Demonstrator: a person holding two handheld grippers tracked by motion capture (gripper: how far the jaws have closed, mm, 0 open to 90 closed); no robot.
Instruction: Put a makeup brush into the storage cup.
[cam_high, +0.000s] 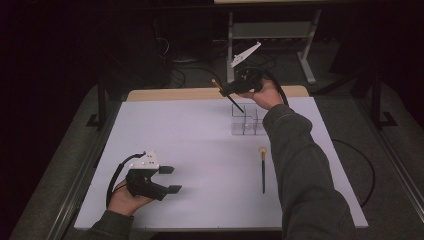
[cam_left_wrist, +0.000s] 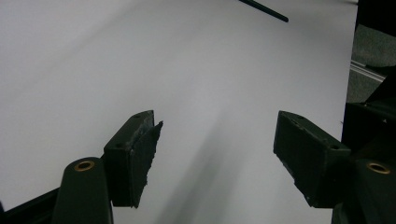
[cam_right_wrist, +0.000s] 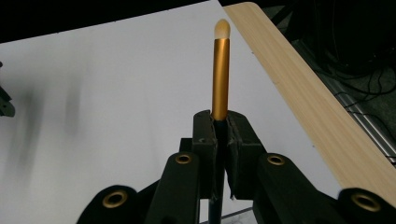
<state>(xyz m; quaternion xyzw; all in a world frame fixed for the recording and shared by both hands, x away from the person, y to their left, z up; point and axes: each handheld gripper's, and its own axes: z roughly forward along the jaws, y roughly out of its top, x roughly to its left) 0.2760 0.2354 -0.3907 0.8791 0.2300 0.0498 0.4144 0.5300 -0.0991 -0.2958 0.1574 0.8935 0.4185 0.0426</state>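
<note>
Right gripper pinches a gold-ferruled black makeup brush above the clear plastic compartment box; left gripper sits wide, empty. Tilted handle might catch a divider and slip.

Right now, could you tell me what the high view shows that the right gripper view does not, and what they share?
High view alone: the clear organizer under the right gripper, a second brush lying flat on the white mat, and the left gripper with its jaws apart, holding nothing.

Right gripper view alone: the jaws pressed shut around the held brush, close up, with its gold ferrule and pale tip.

Both: the held brush, the mat and the wooden table edge.
</note>
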